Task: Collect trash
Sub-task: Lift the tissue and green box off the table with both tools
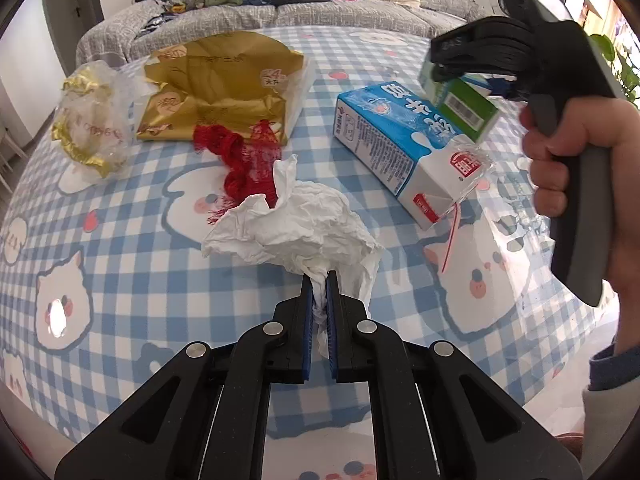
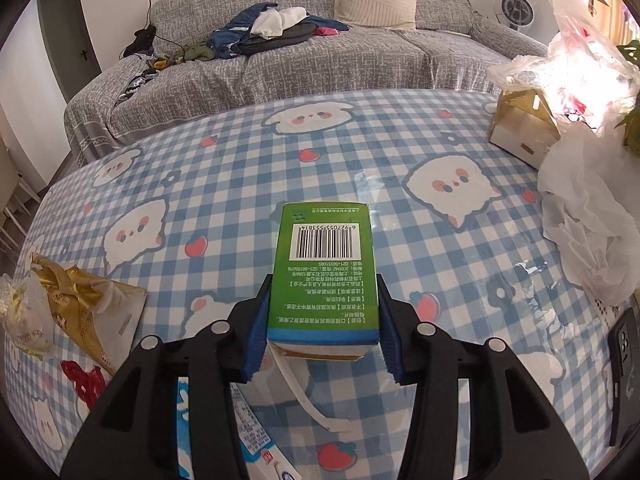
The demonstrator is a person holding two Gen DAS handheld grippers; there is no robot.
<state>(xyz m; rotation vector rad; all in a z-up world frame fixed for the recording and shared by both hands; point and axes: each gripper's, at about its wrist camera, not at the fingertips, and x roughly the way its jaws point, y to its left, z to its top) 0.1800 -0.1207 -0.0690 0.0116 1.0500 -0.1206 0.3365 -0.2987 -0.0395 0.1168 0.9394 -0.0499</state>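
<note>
Left wrist view: left gripper (image 1: 320, 280) is clamping the crumpled tissue (image 1: 304, 228) straight ahead on the table (image 1: 120, 248), right gripper (image 2: 323, 312) is squeezing the green box (image 2: 323, 280) lengthwise along its fingers (blue carton (image 1: 384, 140) lying nearer it).

Both wrist cameras look steeply down along their fingers, close over the checked table (image 1: 120, 264), sharing the grey sofa (image 2: 320, 60) beyond.
</note>
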